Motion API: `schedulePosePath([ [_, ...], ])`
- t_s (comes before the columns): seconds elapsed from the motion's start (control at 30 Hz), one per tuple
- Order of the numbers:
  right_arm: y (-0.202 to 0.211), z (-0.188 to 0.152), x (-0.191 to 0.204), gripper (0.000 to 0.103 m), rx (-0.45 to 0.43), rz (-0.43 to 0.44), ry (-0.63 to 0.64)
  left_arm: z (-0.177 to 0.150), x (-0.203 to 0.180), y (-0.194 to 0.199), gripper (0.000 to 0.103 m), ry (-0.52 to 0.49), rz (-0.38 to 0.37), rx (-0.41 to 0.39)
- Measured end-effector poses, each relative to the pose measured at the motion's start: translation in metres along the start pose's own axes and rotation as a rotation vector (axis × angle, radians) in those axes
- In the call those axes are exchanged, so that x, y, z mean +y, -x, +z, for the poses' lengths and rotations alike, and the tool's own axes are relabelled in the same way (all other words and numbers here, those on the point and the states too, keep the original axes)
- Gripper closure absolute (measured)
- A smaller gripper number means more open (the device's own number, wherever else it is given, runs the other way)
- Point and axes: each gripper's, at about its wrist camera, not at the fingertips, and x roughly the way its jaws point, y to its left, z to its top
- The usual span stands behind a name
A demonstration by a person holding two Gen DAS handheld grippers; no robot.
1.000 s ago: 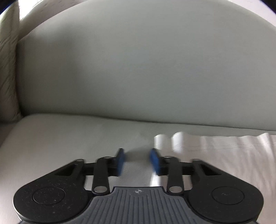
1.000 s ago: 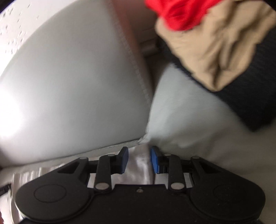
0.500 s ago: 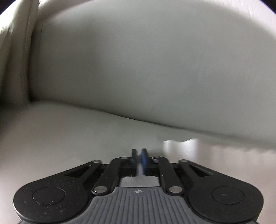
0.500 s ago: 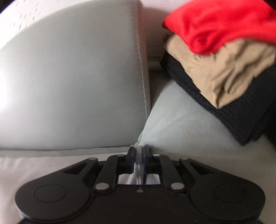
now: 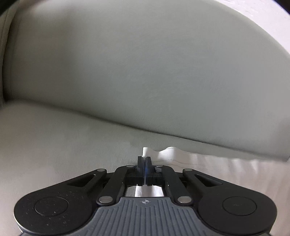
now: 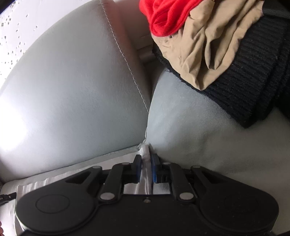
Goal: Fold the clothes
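Note:
A white garment (image 5: 208, 163) lies on the pale sofa seat, spreading to the right in the left wrist view. My left gripper (image 5: 144, 159) is shut on its hemmed edge, and a corner of cloth sticks up past the fingertips. In the right wrist view the same white garment (image 6: 146, 154) is pinched between the blue pads of my right gripper (image 6: 146, 159), which is shut on a bunched fold. More of the cloth (image 6: 41, 183) trails to the lower left under the gripper body.
The sofa back cushion (image 5: 145, 72) rises close ahead of the left gripper. To the right gripper's upper right is a pile of clothes: a red garment (image 6: 166, 16), a tan one (image 6: 208, 41) and a black knit (image 6: 253, 78). The sofa back (image 6: 72, 90) stands ahead on the left.
Both grippers went from open to shut on the white garment. Its edge now stands up a little off the seat at each gripper.

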Motion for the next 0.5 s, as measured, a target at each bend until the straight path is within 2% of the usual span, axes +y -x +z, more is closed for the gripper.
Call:
schedulePosePath([
  [0.1,-0.001,-0.001,0.001,0.099,-0.01,-0.031,0.029,-0.003,-0.021,0.002,0.103,-0.106,0.144,-0.052],
  [0.2,-0.002,-0.004,0.006,0.099,-0.029,-0.069,0.086,-0.008,-0.033,-0.009,0.103,-0.197,0.225,-0.033],
  [0.27,-0.002,-0.005,0.009,0.098,-0.03,-0.086,0.113,-0.008,-0.03,-0.001,0.101,-0.189,0.238,-0.045],
  [0.3,-0.001,-0.004,0.01,0.097,-0.026,-0.083,0.12,-0.008,-0.029,0.004,0.092,-0.185,0.244,-0.051],
  [0.33,0.003,-0.003,0.01,0.091,-0.019,-0.07,0.119,-0.008,-0.028,0.008,0.086,-0.181,0.25,-0.057],
  [0.4,0.02,-0.003,0.01,0.074,-0.037,-0.04,0.104,-0.008,-0.026,0.017,0.085,-0.173,0.26,-0.071],
  [0.43,0.033,-0.006,0.01,0.064,-0.065,-0.022,0.101,-0.012,-0.024,0.031,0.085,-0.172,0.22,-0.112],
  [0.5,0.055,-0.013,0.013,0.064,-0.093,0.063,0.113,-0.021,-0.021,0.059,0.09,-0.169,0.138,-0.191],
])
